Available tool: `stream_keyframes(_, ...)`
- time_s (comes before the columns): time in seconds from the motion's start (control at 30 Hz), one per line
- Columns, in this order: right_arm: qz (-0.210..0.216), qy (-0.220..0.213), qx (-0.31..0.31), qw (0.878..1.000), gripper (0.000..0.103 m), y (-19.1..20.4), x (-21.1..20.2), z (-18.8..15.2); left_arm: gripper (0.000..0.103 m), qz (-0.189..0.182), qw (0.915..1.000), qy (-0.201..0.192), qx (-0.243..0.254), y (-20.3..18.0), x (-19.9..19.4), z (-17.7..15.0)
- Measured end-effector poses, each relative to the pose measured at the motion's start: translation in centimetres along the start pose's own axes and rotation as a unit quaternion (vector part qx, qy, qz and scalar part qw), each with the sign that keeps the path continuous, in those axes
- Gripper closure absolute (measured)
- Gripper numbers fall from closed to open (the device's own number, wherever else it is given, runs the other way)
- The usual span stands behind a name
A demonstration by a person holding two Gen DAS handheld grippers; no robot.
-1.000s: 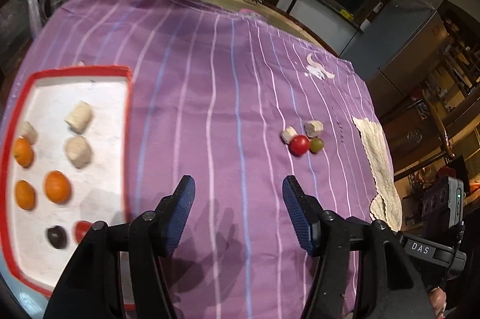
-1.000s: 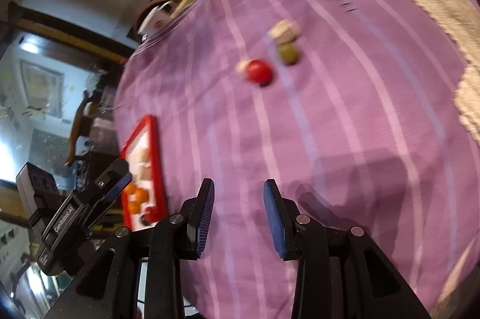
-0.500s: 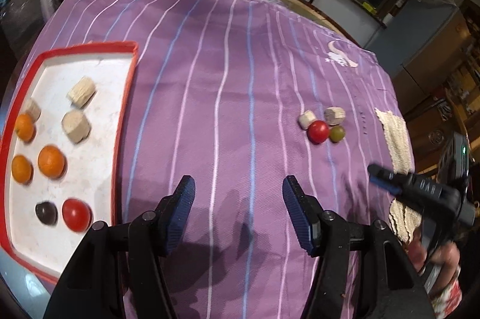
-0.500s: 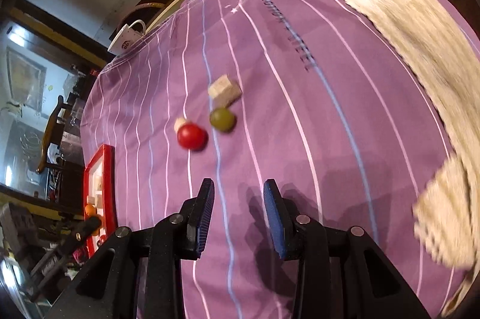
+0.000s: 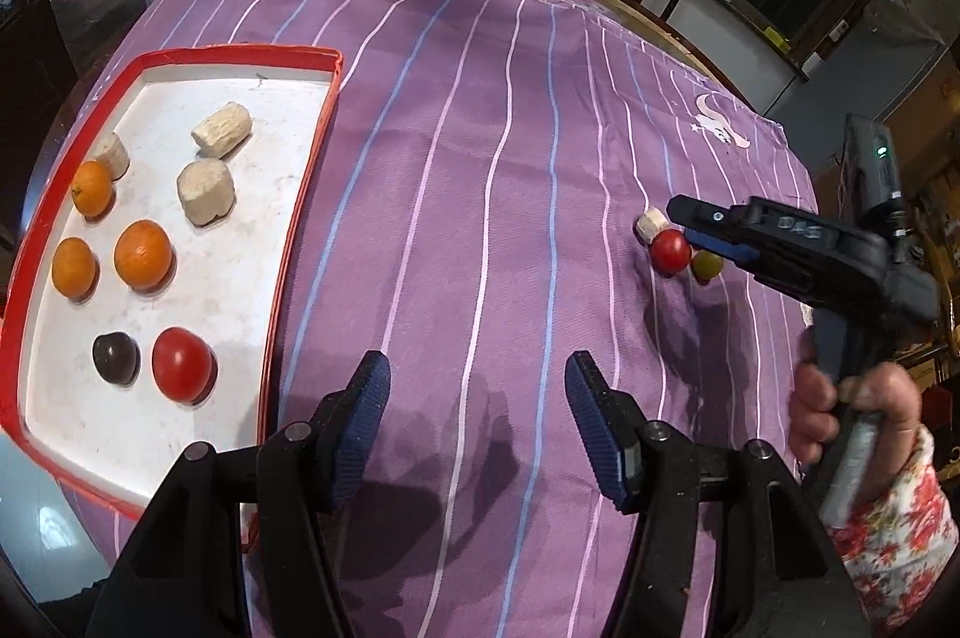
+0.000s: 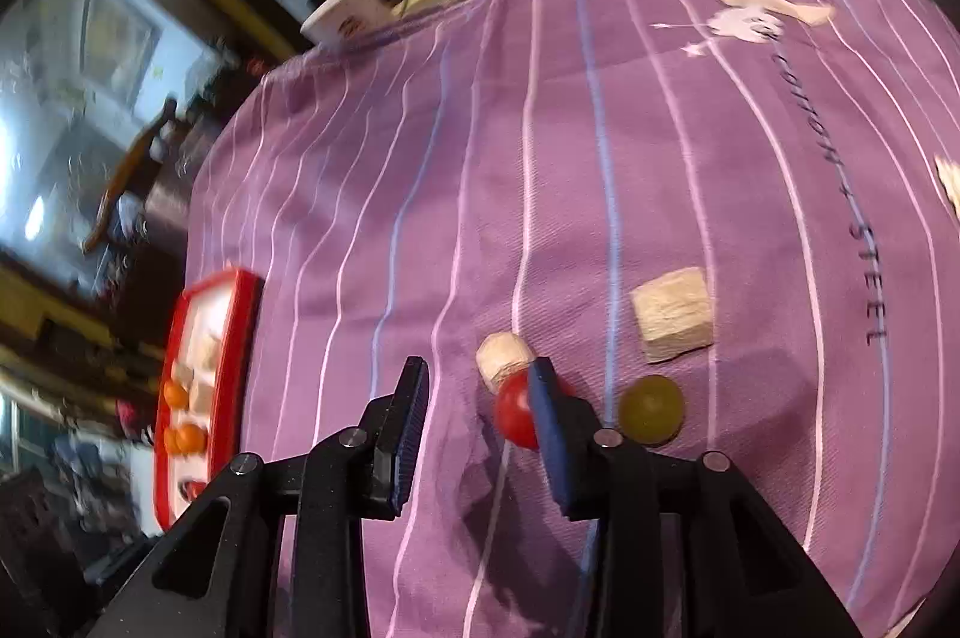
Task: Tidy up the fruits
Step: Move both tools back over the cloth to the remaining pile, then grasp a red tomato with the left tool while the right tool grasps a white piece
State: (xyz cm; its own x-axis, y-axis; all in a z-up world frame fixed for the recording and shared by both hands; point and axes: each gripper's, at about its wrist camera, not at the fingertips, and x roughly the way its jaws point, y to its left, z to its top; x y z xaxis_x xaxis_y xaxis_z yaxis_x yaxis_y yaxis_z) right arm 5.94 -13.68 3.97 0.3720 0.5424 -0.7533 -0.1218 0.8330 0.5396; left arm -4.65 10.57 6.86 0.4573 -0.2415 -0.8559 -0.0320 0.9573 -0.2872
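While resting on the striped purple cloth (image 6: 372, 194) beside a pale cork-like chunk (image 6: 503, 353) and green fruit (image 6: 651, 409), glossy red tomato (image 6: 515, 409), partly behind right gripper (image 6: 477, 419), spread and empty. Left gripper (image 5: 477, 422) likewise spread, over bare cloth beside the red-rimmed tray (image 5: 300, 212).

Left wrist view looks steeply down from well back of the red tomato (image 5: 671, 249); right wrist view sits close above it (image 6: 515, 410); both share the red-rimmed tray (image 5: 180, 59)
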Motion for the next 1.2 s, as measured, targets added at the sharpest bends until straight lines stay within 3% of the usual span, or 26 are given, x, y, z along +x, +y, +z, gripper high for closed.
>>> stream_keyframes(0.1,0.107,0.027,0.022,0.994,0.063,0.0,-1.1,-0.7,0.043,-0.003,1.0,0.004,-0.007,0.0,0.3,0.0)
stream_keyframes(0.2,0.136,0.009,0.049,0.989,0.063,-1.5,-3.1,-1.2,0.043,-0.008,0.9999,0.006,-0.007,-0.1,0.7,0.0)
stream_keyframes(0.3,0.079,-0.02,0.075,0.994,0.063,-4.1,-4.6,-1.7,0.043,-0.013,0.9998,0.013,-0.003,-0.6,1.3,0.1)
stream_keyframes(0.5,-0.024,-0.034,0.076,0.996,0.063,-6.5,-5.4,-2.7,0.043,-0.028,0.9986,0.019,0.041,-3.5,2.5,0.4)
stream_keyframes(0.83,-0.075,-0.048,0.04,0.995,0.063,-7.0,-5.0,-0.1,0.043,-0.054,0.9879,0.015,0.144,-9.9,6.1,2.0)
stream_keyframes(1.07,-0.087,-0.027,0.002,0.996,0.063,-5.5,-2.4,2.3,0.045,-0.069,0.9846,0.029,0.158,-12.0,9.5,3.2)
stream_keyframes(1.2,-0.101,-0.036,-0.02,0.994,0.063,-5.1,-2.4,2.7,0.048,-0.074,0.9821,0.036,0.17,-12.8,10.4,3.0)
